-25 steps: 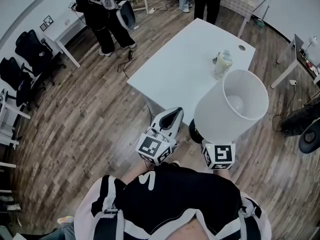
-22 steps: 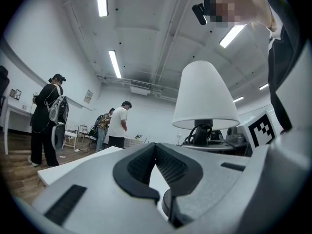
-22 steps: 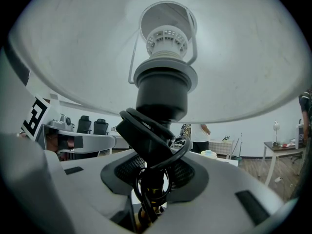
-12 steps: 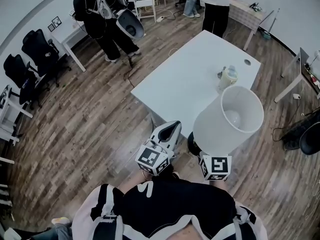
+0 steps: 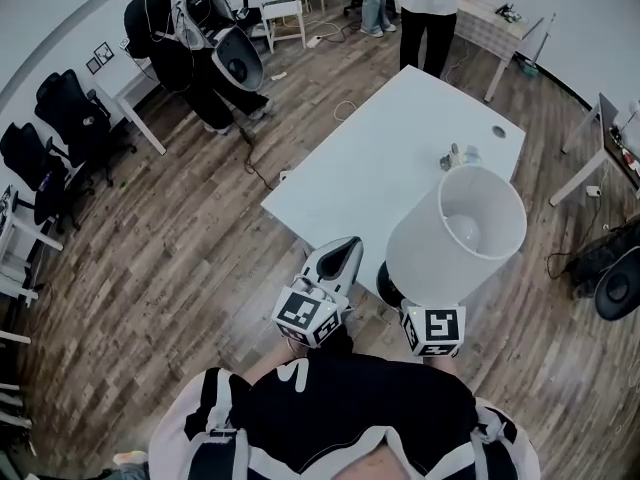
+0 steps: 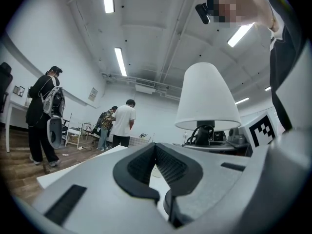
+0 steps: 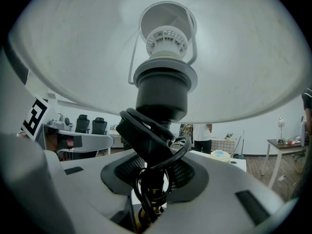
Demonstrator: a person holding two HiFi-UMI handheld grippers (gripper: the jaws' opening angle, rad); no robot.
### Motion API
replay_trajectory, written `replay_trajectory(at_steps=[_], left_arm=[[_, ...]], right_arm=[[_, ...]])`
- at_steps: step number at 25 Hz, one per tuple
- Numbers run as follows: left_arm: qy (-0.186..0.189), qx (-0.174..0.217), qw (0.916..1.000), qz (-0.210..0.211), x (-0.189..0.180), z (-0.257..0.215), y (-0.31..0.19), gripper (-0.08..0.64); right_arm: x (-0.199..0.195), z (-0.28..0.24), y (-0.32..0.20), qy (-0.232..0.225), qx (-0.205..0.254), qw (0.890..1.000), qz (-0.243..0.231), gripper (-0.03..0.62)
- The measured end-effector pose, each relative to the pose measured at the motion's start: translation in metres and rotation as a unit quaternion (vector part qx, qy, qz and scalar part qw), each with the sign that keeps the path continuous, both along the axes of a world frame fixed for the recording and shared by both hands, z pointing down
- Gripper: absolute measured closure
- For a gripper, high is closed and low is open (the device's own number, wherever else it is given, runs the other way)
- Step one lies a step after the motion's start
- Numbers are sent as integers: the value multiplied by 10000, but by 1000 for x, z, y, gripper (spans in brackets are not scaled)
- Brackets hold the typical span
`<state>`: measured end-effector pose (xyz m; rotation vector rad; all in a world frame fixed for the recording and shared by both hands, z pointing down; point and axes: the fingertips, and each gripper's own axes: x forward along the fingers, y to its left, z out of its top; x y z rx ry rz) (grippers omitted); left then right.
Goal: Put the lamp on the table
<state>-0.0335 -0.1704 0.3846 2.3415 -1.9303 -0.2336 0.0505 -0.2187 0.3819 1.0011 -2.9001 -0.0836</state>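
A lamp with a white shade (image 5: 458,230) hangs upright over the near corner of the white table (image 5: 390,158). My right gripper (image 7: 155,175) is shut on its dark stem, where a black cord (image 7: 152,140) is wound; the socket (image 7: 163,89) and the inside of the shade (image 7: 234,57) fill that view. In the head view only its marker cube (image 5: 432,328) shows below the shade. My left gripper (image 5: 352,245) floats beside the lamp at the table's edge, its jaws (image 6: 156,147) shut with nothing in them. The left gripper view shows the lamp (image 6: 207,96) at its right.
A small jar (image 5: 460,155) stands on the far right of the table, behind the shade. Several people stand beyond the table (image 5: 425,13) and at the back left (image 5: 180,43). Office chairs (image 5: 60,128) line the left wall. More desks (image 5: 590,138) stand at the right.
The lamp stays in my right gripper and both grippers keep their pose. The table's near corner has drawn a little closer. The person at the back left has stepped further left.
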Motion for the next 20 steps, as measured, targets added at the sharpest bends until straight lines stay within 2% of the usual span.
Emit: replay_trajectory(at_steps=[14,20], left_arm=[[-118,14,9975,703,-81,-3,-116,558],[-107,-18,9946,1028,-111,0,-148,558]], right_arm=[[-84,-4,-98,-75,46,9984,551,451],[-114,2,-124,-65,7,9965,837,451]])
